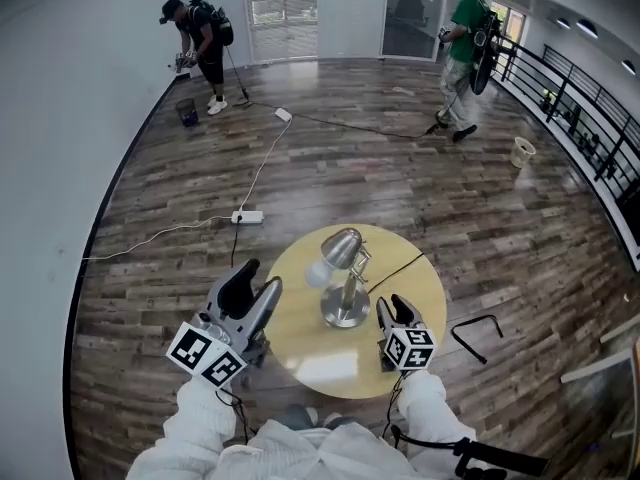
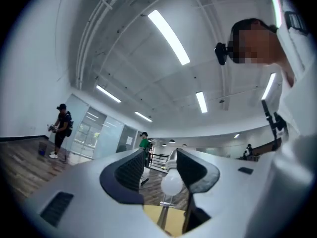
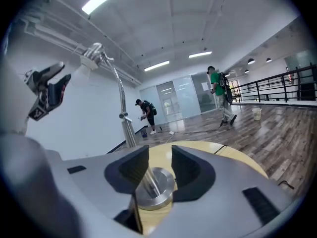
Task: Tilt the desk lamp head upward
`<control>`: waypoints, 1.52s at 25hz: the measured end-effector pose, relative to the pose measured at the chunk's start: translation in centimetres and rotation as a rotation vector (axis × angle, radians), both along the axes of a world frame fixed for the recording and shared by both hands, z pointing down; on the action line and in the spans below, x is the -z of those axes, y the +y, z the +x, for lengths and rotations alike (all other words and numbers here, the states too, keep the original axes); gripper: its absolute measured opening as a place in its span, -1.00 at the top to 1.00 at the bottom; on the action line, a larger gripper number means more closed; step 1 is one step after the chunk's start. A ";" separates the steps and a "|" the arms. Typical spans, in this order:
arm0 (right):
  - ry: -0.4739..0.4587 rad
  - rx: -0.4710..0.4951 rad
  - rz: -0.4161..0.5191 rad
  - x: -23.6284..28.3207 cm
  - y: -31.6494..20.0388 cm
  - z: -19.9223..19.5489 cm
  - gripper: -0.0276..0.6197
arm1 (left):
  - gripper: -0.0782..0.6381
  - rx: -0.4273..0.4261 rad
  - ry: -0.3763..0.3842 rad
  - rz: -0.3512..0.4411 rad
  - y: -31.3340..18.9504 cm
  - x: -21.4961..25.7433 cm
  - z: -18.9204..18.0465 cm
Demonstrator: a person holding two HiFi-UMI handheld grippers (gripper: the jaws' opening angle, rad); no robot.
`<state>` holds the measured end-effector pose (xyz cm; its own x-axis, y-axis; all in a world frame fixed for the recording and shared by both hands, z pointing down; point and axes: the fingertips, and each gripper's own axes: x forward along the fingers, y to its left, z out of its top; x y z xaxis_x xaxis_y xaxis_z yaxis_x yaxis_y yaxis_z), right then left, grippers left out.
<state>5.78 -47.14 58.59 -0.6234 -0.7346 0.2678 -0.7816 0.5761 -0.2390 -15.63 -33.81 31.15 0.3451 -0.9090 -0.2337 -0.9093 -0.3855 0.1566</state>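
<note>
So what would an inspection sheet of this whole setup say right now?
Surface: round table with the lamp on it.
Job's things: lamp upright on its base; head angled down to the left, bulb showing.
Clutter: nothing seen on the table; bucket on the floor.
Grippers: left gripper open at the table's left edge, touching nothing; right gripper open beside the base, apart from it.
Cables: cord runs from the lamp off the table's far right edge; power strip with a white lead, and a black cable, on the floor.
Surroundings: wood floor, railing, two people at the far end.
</note>
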 end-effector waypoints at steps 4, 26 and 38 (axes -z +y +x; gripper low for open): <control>-0.040 -0.049 0.043 2.8 3.2 0.0 0.68 | 0.38 0.123 0.040 -0.133 1.3 -6.6 -2.4; -0.082 -0.226 0.080 6.5 15.3 -1.4 0.82 | 0.77 -0.161 -0.107 -0.374 5.7 -19.2 10.8; -0.109 -0.175 0.078 6.0 28.2 2.9 0.83 | 0.77 -0.108 -0.177 -0.385 17.0 -19.4 14.8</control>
